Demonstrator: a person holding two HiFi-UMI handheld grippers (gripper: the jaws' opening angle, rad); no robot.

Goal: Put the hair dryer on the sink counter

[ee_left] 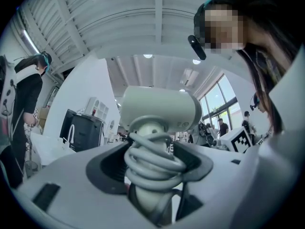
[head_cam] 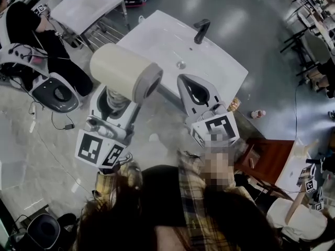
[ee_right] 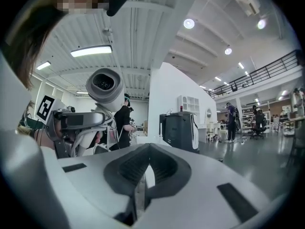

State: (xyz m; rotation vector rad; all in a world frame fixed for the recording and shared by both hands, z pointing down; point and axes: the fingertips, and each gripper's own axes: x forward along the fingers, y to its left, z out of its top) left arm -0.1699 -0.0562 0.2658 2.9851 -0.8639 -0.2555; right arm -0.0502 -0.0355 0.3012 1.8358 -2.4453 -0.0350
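Note:
A cream hair dryer stands upright in my left gripper, its nozzle pointing right, held above the floor just left of the white sink counter. In the left gripper view the jaws are shut on its handle, which is wrapped in coiled cord. A black faucet and a drain sit on the counter. My right gripper hovers at the counter's near edge, shut with nothing in it. The right gripper view shows the hair dryer to its left.
A second white counter stands at the back left, beside a seated person in black. A white device with cables lies on the floor at left. A small bottle and a brown chair are at right.

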